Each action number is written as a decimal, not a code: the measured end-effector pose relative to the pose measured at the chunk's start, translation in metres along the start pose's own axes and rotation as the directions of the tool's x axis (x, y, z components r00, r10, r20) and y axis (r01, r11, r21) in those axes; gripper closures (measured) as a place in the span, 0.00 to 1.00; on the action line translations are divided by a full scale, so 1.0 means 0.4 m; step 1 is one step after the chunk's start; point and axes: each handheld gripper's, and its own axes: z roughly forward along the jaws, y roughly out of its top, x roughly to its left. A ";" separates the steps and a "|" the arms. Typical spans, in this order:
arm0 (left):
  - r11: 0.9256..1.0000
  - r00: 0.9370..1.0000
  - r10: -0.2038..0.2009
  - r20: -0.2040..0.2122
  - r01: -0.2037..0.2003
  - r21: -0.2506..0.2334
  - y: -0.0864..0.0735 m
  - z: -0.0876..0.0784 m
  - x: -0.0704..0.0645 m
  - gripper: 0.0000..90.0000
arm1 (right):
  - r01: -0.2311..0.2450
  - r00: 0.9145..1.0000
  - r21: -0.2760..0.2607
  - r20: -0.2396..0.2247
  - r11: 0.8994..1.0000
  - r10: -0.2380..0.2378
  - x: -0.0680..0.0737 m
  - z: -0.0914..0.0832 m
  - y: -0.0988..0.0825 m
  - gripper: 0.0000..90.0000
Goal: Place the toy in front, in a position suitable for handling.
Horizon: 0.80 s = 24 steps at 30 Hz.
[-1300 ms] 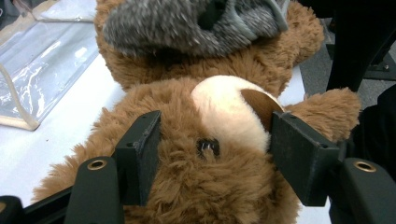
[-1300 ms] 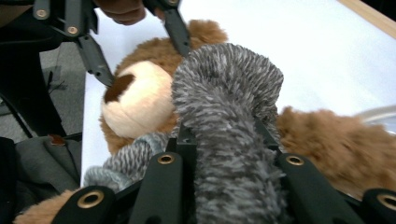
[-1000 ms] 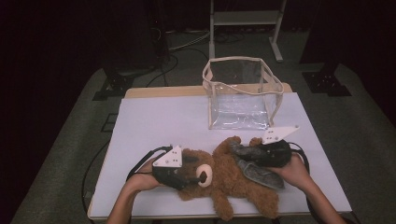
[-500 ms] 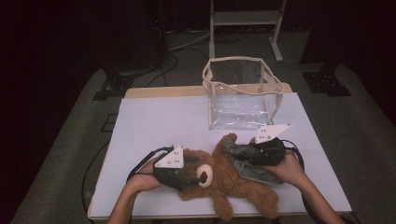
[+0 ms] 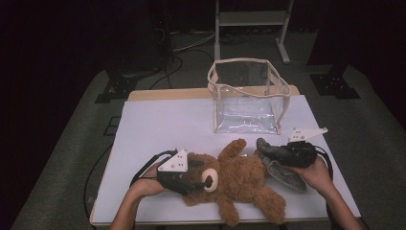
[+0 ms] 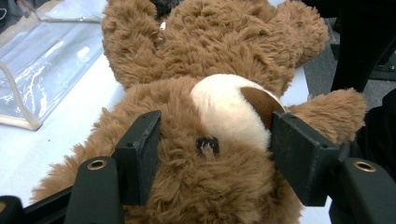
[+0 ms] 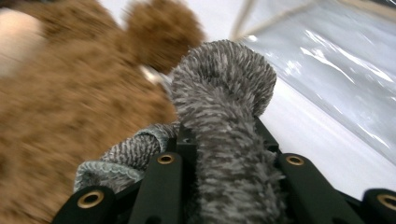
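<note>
Plush and light, the teddy bear [image 6: 219,60] is pinched at its head by the left claw [image 6: 215,154]; a grey fuzzy sock [image 7: 224,121] is clamped in the right claw [image 7: 224,158].

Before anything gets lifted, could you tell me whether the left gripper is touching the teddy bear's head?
Touching. In the left gripper view, the left gripper has both black jaws pressed into the fur on either side of the teddy bear's head, with no gap showing.

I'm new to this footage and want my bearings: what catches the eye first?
A brown teddy bear lies at the near edge of the white table, its head clamped in the left gripper. The right gripper grips a fuzzy grey sock beside it. Behind stands an open clear plastic bag.
</note>
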 end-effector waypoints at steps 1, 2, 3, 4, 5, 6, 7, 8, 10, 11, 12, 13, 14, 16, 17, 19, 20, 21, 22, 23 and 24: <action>1.000 1.000 0.000 0.001 0.000 0.000 0.000 0.000 0.000 0.39 | -0.017 1.000 -0.006 -0.003 1.000 0.016 -0.007 -0.004 -0.006 0.79; 1.000 1.000 0.000 0.002 0.000 -0.001 -0.001 0.000 0.001 0.39 | -0.029 1.000 -0.015 -0.009 0.999 0.029 -0.011 -0.007 -0.010 0.79; 1.000 1.000 0.002 0.005 -0.002 -0.001 -0.001 0.001 0.001 0.39 | -0.037 0.999 -0.024 -0.016 0.999 0.036 -0.012 -0.011 -0.010 0.79; 1.000 1.000 0.002 0.007 -0.002 0.000 -0.001 0.001 0.002 0.39 | -0.039 0.999 -0.031 -0.026 0.999 0.038 -0.008 -0.014 -0.004 0.79; 1.000 1.000 0.003 0.008 -0.003 0.001 0.000 0.001 0.002 0.39 | -0.036 0.999 -0.035 -0.038 0.999 0.035 -0.004 -0.015 0.003 0.79; 1.000 1.000 0.002 0.008 -0.002 0.002 0.000 0.002 0.001 0.39 | -0.029 0.998 -0.037 -0.052 0.999 0.028 0.001 -0.013 0.013 0.79; 1.000 1.000 0.005 0.009 -0.005 0.003 0.001 0.002 0.001 0.39 | -0.024 0.998 -0.037 -0.059 0.999 0.021 0.006 -0.011 0.021 0.79; 1.000 1.000 0.013 0.007 -0.013 0.010 0.003 0.001 0.000 0.39 | -0.008 0.998 -0.033 -0.062 0.999 0.006 0.011 -0.006 0.033 0.79; 1.000 1.000 0.018 0.006 -0.018 0.014 0.004 0.001 -0.003 0.39 | 0.013 0.998 -0.015 -0.066 1.000 -0.014 0.021 0.011 0.056 0.79; 1.000 1.000 0.019 0.005 -0.019 0.014 0.005 0.001 -0.004 0.39 | 0.024 0.998 -0.005 -0.064 1.000 -0.025 0.022 0.021 0.065 0.79; 1.000 1.000 0.019 0.005 -0.019 0.013 0.004 0.000 -0.005 0.39 | 0.029 0.998 0.003 -0.060 1.000 -0.029 0.020 0.033 0.073 0.79; 1.000 1.000 0.019 0.006 -0.020 0.013 0.004 0.000 -0.004 0.39 | 0.029 0.998 0.009 -0.057 1.000 -0.029 0.015 0.040 0.077 0.79; 1.000 1.000 0.020 0.005 -0.020 0.013 0.003 -0.001 -0.004 0.39 | 0.022 0.998 0.011 -0.056 1.000 -0.021 0.010 0.047 0.077 0.79; 1.000 1.000 0.020 0.002 -0.020 0.011 0.003 -0.001 -0.003 0.39 | -0.007 0.998 0.009 -0.064 1.000 0.007 -0.005 0.053 0.070 0.79; 1.000 1.000 0.020 -0.001 -0.020 0.011 0.003 -0.001 -0.002 0.39 | -0.013 0.998 0.006 -0.063 1.000 0.013 -0.011 0.053 0.065 0.79; 1.000 1.000 0.015 -0.002 -0.015 0.006 0.002 -0.001 0.000 0.39 | -0.038 0.998 0.002 -0.052 0.999 0.038 -0.025 0.046 0.048 0.79; 1.000 1.000 0.013 -0.004 -0.013 0.002 0.001 -0.001 0.001 0.39 | -0.057 0.997 -0.006 -0.052 0.998 0.057 -0.030 0.039 0.037 0.79; 1.000 1.000 0.011 -0.006 -0.011 -0.002 0.001 -0.001 0.002 0.39 | -0.067 0.997 -0.014 -0.049 0.998 0.066 -0.036 0.030 0.026 0.79; 1.000 1.000 0.008 -0.009 -0.008 -0.004 0.000 -0.001 0.003 0.39 | -0.075 0.996 -0.021 -0.047 0.997 0.074 -0.039 0.021 0.015 0.79; 1.000 1.000 0.006 -0.010 -0.006 -0.005 0.000 -0.001 0.004 0.39 | -0.085 0.995 -0.035 -0.047 0.996 0.084 -0.040 0.008 0.002 0.79; 1.000 1.000 0.005 -0.010 -0.005 -0.005 0.000 0.000 0.005 0.39 | -0.097 0.994 -0.050 -0.051 0.994 0.095 -0.039 -0.002 -0.007 0.79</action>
